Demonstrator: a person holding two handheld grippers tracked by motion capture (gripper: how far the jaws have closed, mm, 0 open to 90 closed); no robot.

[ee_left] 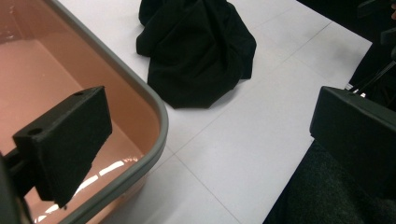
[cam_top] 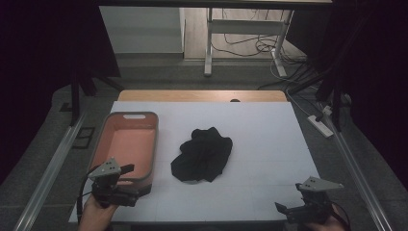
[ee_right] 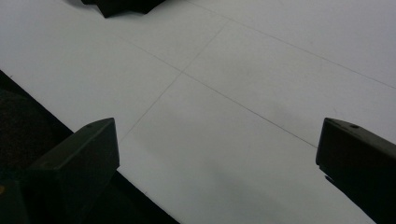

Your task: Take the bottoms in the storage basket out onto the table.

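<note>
A crumpled black cloth lies in the middle of the white tabletop. To its left stands an empty salmon-pink bin with a grey rim. My left gripper is open at the bin's near right corner. In the left gripper view one jaw hangs over the bin, the other over the table edge, and the cloth lies ahead. My right gripper is open at the table's near right edge, holding nothing. In the right gripper view the left gripper's counterpart faces bare table, with the cloth's edge at the top.
A wooden strip borders the table's far edge. Beyond it on the floor are white desk legs and loose cables. A power strip lies on the floor at the right. Metal rails run along both sides.
</note>
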